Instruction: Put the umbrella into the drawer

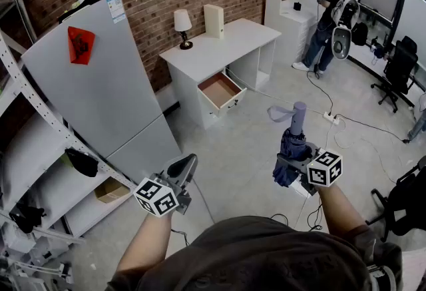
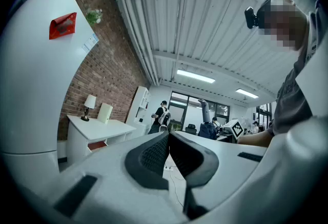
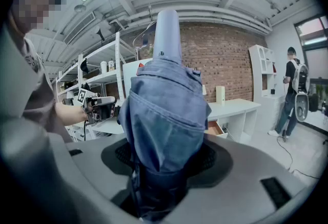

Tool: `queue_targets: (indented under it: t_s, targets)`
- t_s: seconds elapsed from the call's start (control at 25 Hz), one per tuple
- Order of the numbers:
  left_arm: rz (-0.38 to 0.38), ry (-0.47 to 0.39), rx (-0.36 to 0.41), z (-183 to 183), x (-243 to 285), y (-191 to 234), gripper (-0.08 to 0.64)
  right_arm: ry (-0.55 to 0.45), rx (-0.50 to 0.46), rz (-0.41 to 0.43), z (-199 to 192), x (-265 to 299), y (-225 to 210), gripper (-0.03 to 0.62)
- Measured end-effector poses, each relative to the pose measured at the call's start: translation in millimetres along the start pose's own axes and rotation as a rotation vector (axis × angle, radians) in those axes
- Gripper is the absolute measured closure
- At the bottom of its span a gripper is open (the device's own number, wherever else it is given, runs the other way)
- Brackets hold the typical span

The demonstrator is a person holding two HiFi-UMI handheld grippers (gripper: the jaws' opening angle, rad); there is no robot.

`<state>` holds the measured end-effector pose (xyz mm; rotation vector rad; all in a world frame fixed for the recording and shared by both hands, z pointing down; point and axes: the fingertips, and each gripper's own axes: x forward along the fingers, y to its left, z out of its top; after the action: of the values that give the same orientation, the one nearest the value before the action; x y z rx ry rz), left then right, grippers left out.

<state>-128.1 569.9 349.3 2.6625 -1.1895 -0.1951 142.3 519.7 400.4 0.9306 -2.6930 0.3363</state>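
Observation:
A folded blue umbrella (image 1: 293, 146) with a lavender handle (image 1: 299, 112) stands upright in my right gripper (image 1: 287, 164), whose jaws are shut on its fabric body (image 3: 164, 115). The handle (image 3: 167, 31) points up in the right gripper view. My left gripper (image 1: 184, 168) is held out at the lower left, its pads (image 2: 154, 154) pressed together with nothing between them. Across the floor, the white desk (image 1: 219, 43) has one drawer (image 1: 219, 91) pulled open, showing a brown bottom; it also shows small in the right gripper view as the open drawer (image 3: 214, 127).
A large grey fridge (image 1: 100, 83) stands left of the desk, with metal shelving (image 1: 26, 150) beside it. A lamp (image 1: 182, 24) and a white box (image 1: 213, 20) sit on the desk. Cables and a power strip (image 1: 331, 118) lie on the floor; another person (image 1: 333, 16) stands far right.

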Motion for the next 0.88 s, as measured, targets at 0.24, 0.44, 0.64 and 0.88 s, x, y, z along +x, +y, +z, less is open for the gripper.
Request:
queue_targets:
  t_s: [0.24,0.44,0.64,0.88]
  targets:
    - [-0.003,0.006,0.008,0,8,2,0.558,-0.001,0.002,0.001,1,2,-7,0.346]
    - [-0.011,0.012,0.012,0,21,-6,0.558,-0.007,0.005,0.003,0,-4,-15,0.346]
    - [-0.011,0.018,0.023,1,39,-23,0.558,-0.015,0.006,0.017,0,-21,-26,0.345]
    - [0.000,0.011,0.041,-2,70,-59,0.558,-0.026,-0.004,0.014,-2,-64,-56,0.345]
